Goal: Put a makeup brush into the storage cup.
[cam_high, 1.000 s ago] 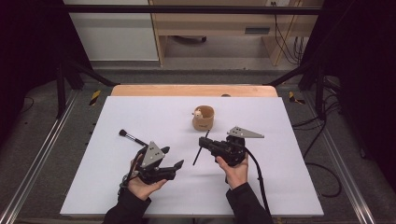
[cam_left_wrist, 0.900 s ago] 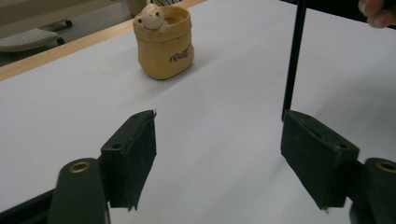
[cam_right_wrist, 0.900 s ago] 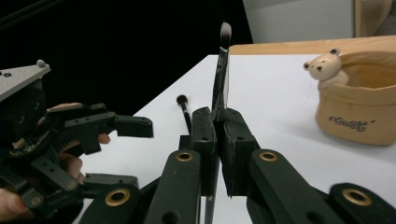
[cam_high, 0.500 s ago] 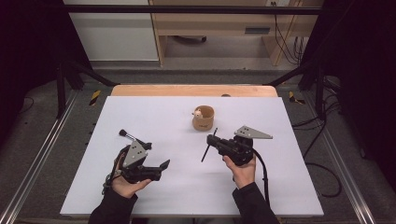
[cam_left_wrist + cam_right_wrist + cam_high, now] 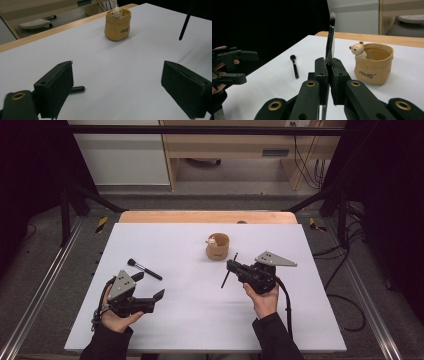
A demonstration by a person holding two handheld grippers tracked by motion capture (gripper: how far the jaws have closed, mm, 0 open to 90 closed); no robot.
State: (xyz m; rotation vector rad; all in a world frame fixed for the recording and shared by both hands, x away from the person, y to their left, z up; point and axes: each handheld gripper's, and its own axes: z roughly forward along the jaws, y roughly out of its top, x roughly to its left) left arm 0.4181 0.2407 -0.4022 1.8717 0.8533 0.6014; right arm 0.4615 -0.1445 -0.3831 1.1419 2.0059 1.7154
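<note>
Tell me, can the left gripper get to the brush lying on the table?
Probably yes. The left gripper is open, and the brush lies on bare table just ahead of it, with nothing between. The right gripper is off to the side.

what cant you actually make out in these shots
- Inside of the yellow holder: no view looks down into it, so whether it holds anything cannot be told.
- Lying brush in the left gripper view: the left gripper jaw covers all but one end.
- Held brush in the right gripper view: its lower part is hidden between the shut jaws of the right gripper.
- Printing on the holder: too small to read.
</note>
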